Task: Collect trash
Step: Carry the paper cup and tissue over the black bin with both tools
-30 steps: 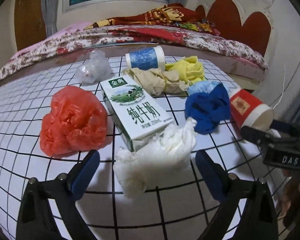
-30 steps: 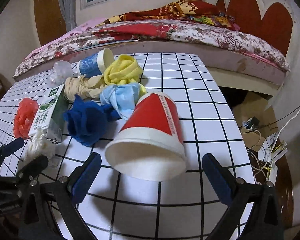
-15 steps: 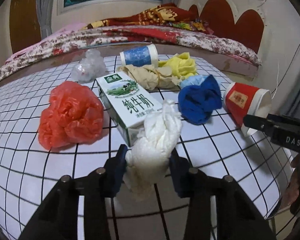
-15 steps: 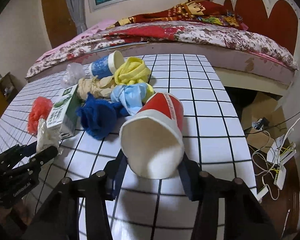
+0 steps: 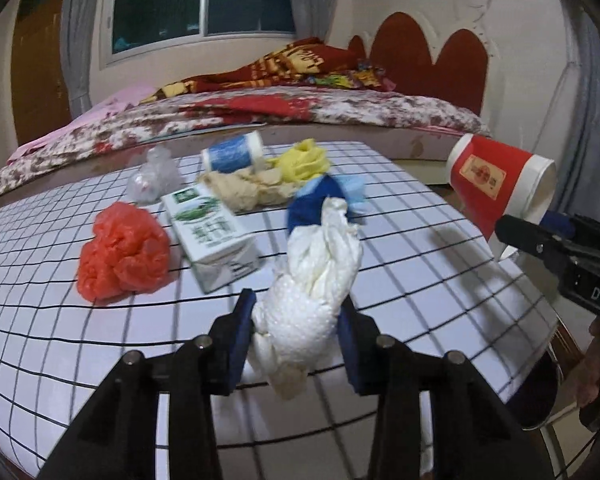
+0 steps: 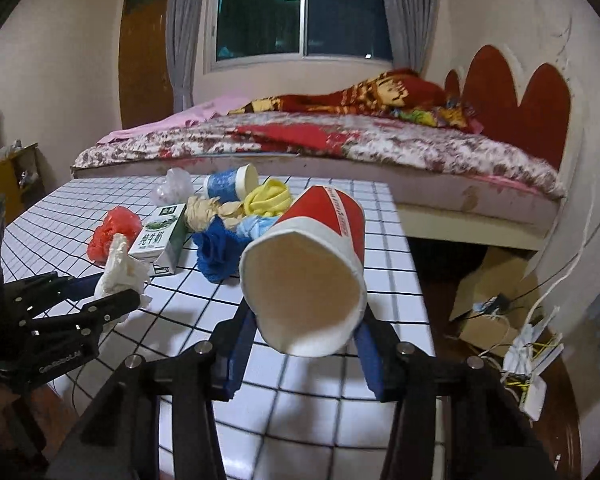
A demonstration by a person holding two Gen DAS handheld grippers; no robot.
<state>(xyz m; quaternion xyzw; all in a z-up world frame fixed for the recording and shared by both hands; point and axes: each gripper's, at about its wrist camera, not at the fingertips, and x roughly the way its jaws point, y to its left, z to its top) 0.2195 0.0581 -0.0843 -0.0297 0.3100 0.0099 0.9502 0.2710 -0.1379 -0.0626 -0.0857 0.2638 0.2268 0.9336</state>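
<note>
A crumpled white tissue wad [image 5: 320, 264] hangs just above the grid-patterned table [image 5: 420, 280], and my left gripper [image 5: 296, 308] is shut on its lower part. A red paper cup [image 6: 312, 264] with a white rim is lifted off the table, mouth toward the camera, with my right gripper [image 6: 304, 316] shut on its sides. In the left wrist view the red cup [image 5: 496, 176] floats at the right, past the table's edge. The right wrist view shows the tissue wad [image 6: 120, 268] in the left gripper [image 6: 112, 296] at the lower left.
On the table lie a red plastic bag [image 5: 124, 252], a milk carton [image 5: 212, 236], a blue cloth [image 5: 308, 208], beige paper [image 5: 244, 192], a yellow cloth [image 5: 304, 160], a blue cup [image 5: 232, 156] and a clear bag [image 5: 152, 180]. A bed [image 5: 300, 112] stands behind. A cardboard box [image 6: 492, 292] and cables sit on the floor at the right.
Both grippers closed, the left on the tissue wad and the right on the red cup. Both have since lifted their loads off the table and drawn back from the pile.
</note>
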